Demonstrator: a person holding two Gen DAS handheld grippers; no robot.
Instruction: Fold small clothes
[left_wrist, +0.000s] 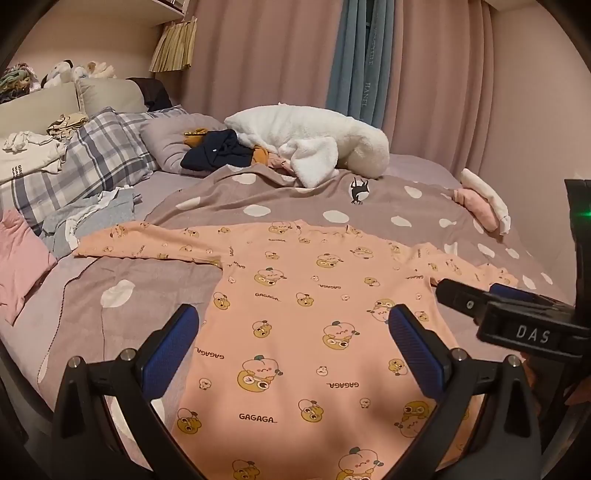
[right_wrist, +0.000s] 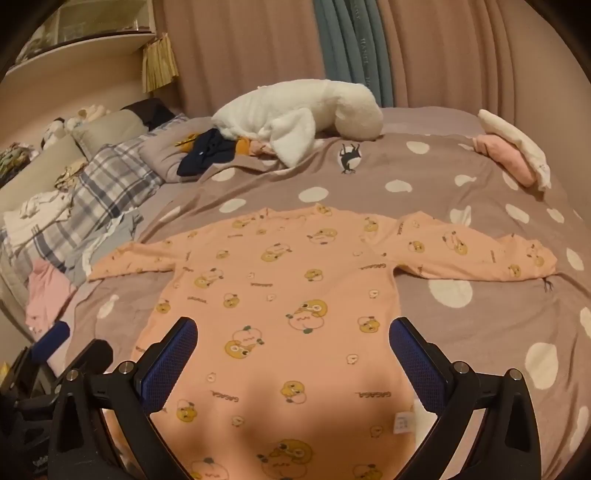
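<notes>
A peach long-sleeved top (left_wrist: 295, 314) printed with cartoon chicks lies flat on the spotted grey-brown bedspread (left_wrist: 147, 295), both sleeves spread out to the sides. My left gripper (left_wrist: 293, 325) hovers open above the top's lower body, its blue pads wide apart and empty. In the right wrist view the same top (right_wrist: 280, 288) fills the middle, and my right gripper (right_wrist: 293, 336) hangs open over its hem area, holding nothing. The right gripper's body (left_wrist: 517, 321) shows at the right edge of the left wrist view, over the right sleeve.
A white fleece garment (left_wrist: 314, 144) and a dark navy garment (left_wrist: 218, 151) lie at the far side of the bed. Plaid pillows (left_wrist: 96, 155), a grey garment (left_wrist: 88, 218) and a pink one (left_wrist: 18, 254) sit on the left. A folded pink-and-white stack (right_wrist: 513, 151) rests far right.
</notes>
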